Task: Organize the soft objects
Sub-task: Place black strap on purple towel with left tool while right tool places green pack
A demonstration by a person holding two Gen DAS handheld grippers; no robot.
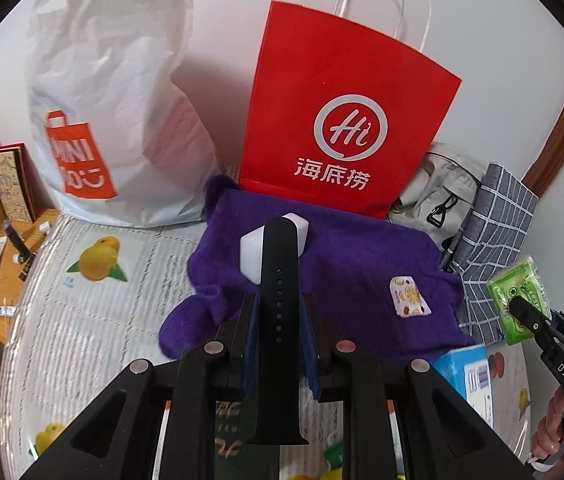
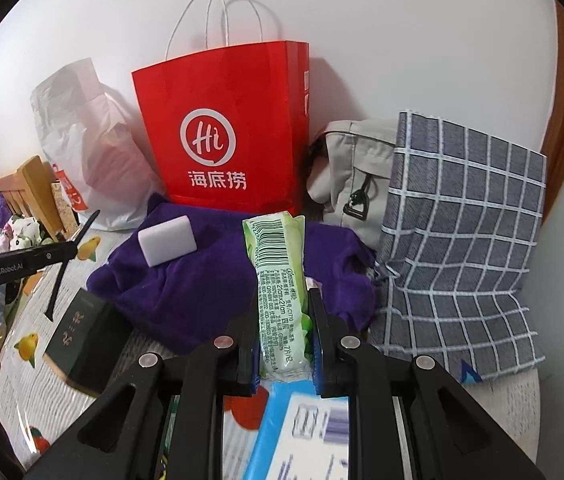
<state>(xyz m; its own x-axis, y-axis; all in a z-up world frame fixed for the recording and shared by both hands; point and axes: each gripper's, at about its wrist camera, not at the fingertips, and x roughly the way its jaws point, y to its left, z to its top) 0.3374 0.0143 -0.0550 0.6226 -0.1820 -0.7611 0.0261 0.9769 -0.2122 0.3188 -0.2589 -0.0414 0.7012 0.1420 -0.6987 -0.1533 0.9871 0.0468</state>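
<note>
My left gripper [image 1: 279, 300] is shut on a black watch strap [image 1: 278, 264] with a row of holes. The strap points toward a white foam block [image 1: 251, 252] lying on a purple cloth [image 1: 362, 264]. In the right wrist view the same strap [image 2: 62, 276] hangs from the left gripper [image 2: 76, 242] at the left edge. My right gripper [image 2: 284, 300] is shut on a green tissue pack [image 2: 278, 248], held over the purple cloth [image 2: 202, 280] to the right of the white block [image 2: 168, 244]. The left wrist view shows that pack [image 1: 514, 284] at its right edge.
A red paper bag [image 1: 342, 120] and a white plastic bag [image 1: 114, 100] stand against the wall. A grey bag [image 2: 354, 176] and a checked cloth bag [image 2: 462, 240] lie to the right. A dark green box [image 2: 82, 344], a blue box [image 2: 302, 432] and a small fruit-print packet [image 1: 408, 296] lie near.
</note>
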